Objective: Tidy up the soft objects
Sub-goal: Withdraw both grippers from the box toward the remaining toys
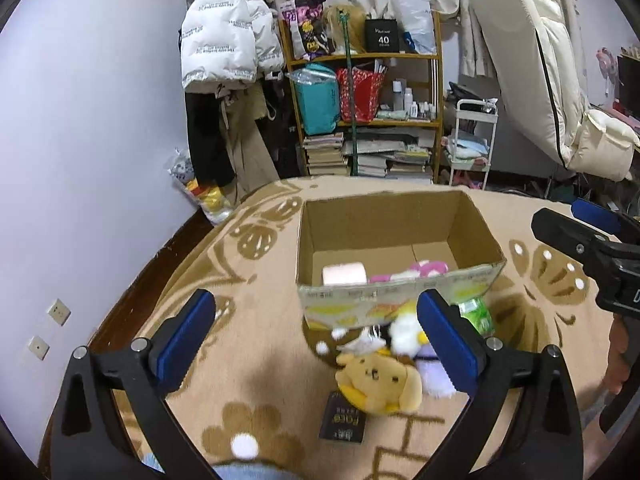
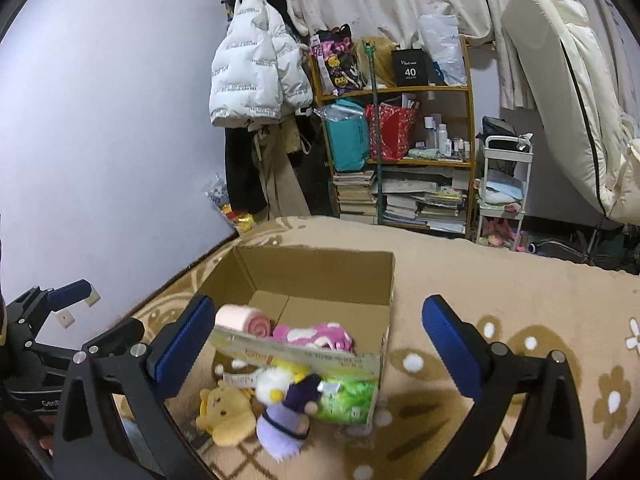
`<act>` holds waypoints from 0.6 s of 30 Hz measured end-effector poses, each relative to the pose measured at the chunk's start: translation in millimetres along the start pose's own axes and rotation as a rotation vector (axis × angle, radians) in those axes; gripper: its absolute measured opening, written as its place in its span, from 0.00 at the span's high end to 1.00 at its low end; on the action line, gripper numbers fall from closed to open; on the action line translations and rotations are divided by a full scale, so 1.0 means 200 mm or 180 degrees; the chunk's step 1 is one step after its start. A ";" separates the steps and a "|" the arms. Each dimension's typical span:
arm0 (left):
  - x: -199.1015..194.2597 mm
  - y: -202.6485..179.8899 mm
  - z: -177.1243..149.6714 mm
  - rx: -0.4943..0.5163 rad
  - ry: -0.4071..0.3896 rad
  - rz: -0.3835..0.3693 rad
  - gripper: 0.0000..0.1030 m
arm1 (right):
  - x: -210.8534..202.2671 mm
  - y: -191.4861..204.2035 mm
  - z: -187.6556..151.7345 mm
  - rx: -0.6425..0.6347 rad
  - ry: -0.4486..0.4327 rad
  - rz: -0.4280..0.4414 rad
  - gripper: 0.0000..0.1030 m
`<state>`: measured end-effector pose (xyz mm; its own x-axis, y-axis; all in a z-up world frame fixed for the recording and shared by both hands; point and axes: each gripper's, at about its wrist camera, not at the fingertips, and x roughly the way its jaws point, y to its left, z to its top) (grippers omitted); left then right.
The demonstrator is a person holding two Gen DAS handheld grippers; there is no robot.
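Note:
An open cardboard box (image 1: pixel 400 216) (image 2: pixel 320 268) stands on the beige blanket. Inside lie a pink rolled towel (image 1: pixel 345 274) (image 2: pixel 242 319) and a pink-and-white fluffy item (image 1: pixel 428 269) (image 2: pixel 316 335). In front of the box lie a yellow dog plush (image 1: pixel 380 382) (image 2: pixel 228 414), a white-and-purple plush (image 1: pixel 412 340) (image 2: pixel 284 420) and a green packet (image 1: pixel 476 314) (image 2: pixel 348 400). My left gripper (image 1: pixel 316 344) is open and empty, above the plush toys. My right gripper (image 2: pixel 320 352) is open and empty, over the box's near wall; it also shows in the left wrist view (image 1: pixel 580 228).
A dark card packet (image 1: pixel 343 420) lies near the yellow plush. A wooden shelf (image 1: pixel 368 112) with books and bags, hanging coats (image 1: pixel 228 48), a white trolley (image 1: pixel 472 140) and a folded mattress (image 1: pixel 552 72) stand beyond the bed edge. A wall runs along the left.

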<state>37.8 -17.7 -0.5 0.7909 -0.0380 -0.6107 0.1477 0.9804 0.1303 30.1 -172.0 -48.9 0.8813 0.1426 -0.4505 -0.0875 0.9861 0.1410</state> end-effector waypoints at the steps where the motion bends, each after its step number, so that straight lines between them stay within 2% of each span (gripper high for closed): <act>1: -0.01 0.00 -0.01 -0.0001 0.0020 -0.0006 0.03 | -0.01 0.00 -0.01 -0.0001 0.0031 0.0003 0.00; 7: -0.01 -0.02 -0.06 0.0042 0.0128 -0.0025 0.03 | -0.04 0.03 -0.09 0.0101 0.0285 0.0039 0.00; 15: 0.13 -0.01 -0.10 -0.0036 0.0403 -0.0098 0.03 | 0.04 0.01 -0.17 0.0213 0.0540 0.0091 0.01; 18: 0.18 -0.01 -0.11 -0.0080 0.0502 -0.0178 0.03 | 0.11 0.00 -0.20 0.0291 0.0675 0.0147 0.10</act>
<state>52.7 -17.3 -40.1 0.6787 -0.0637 -0.7317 0.1722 0.9823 0.0742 30.4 -165.8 -93.8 0.7593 0.2117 -0.6154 -0.0747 0.9677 0.2407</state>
